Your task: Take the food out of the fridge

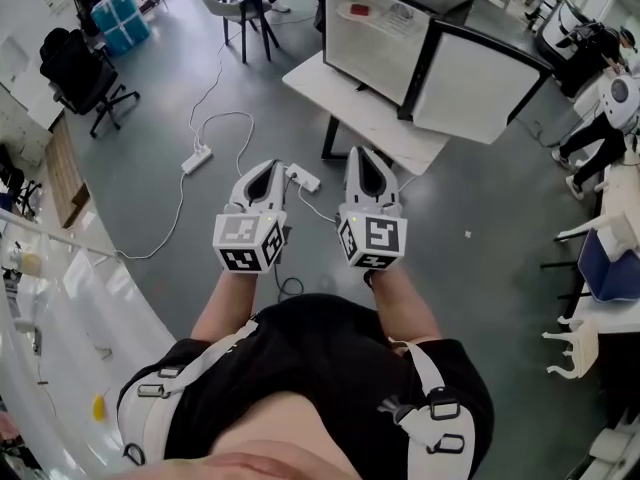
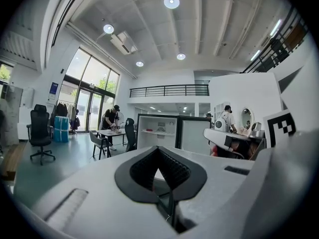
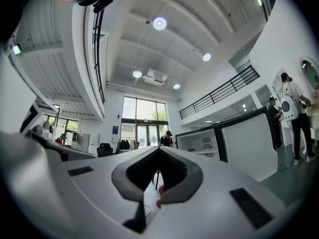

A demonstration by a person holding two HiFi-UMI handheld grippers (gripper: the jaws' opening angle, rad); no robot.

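A small white fridge [image 1: 375,33] stands on a white table [image 1: 350,108] ahead of me, its door [image 1: 480,83] swung open to the right. On a shelf inside lies a red food item [image 1: 358,10], with a pale packet beside it. My left gripper [image 1: 268,166] and right gripper [image 1: 365,154] are held side by side at waist height over the floor, well short of the table. Both have their tips together and nothing between them. The left gripper view shows the fridge [image 2: 157,131] far off beyond the left gripper [image 2: 158,148]. The right gripper [image 3: 158,149] points slightly upward, with the fridge [image 3: 199,142] at its right.
Two power strips [image 1: 196,158] [image 1: 303,178] and their cables lie on the grey floor in front of me. A black office chair [image 1: 85,73] stands at the left, and a table with a chair [image 1: 240,8] is behind. A person [image 1: 590,133] stands at the right by other tables.
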